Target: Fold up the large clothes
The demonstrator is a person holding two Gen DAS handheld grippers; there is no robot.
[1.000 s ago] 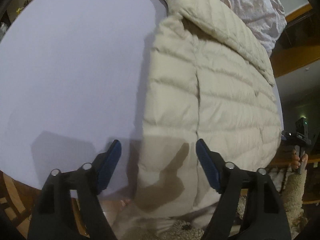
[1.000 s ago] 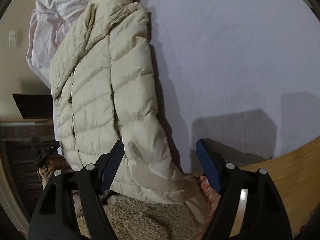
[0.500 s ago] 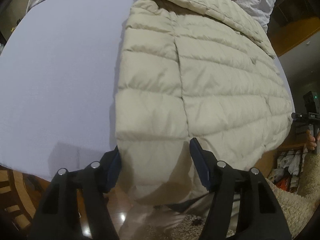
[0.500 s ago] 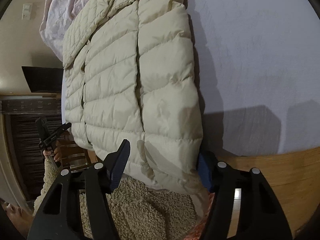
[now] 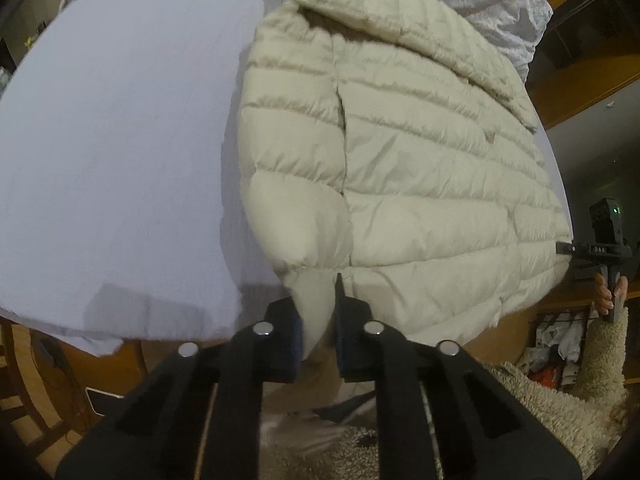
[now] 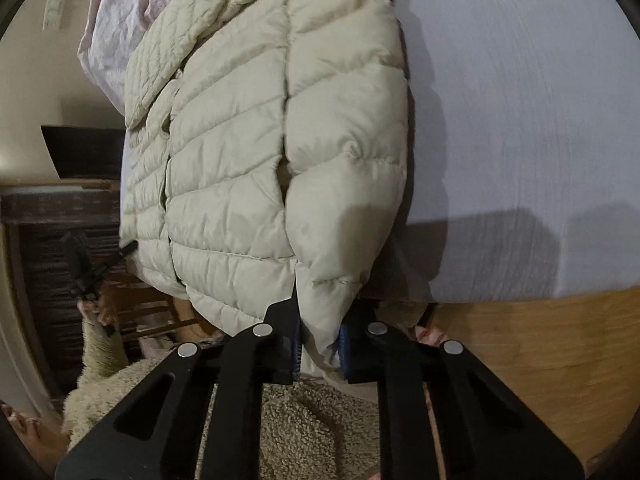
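Left wrist: tongs [image 5: 318, 320], earlier apart, now pinching jacket [image 5: 420, 184].

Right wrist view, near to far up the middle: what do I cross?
Right tool pinching the hem → cream puffer jacket on the white sheet → rumpled pink bedding at the far end.

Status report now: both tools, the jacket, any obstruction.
Left tool closing on jacket hem corner. Right tool clamped on the other hem corner. Jacket flat on lavender sheet. Crumpled bedding touches the collar end; nothing blocks.
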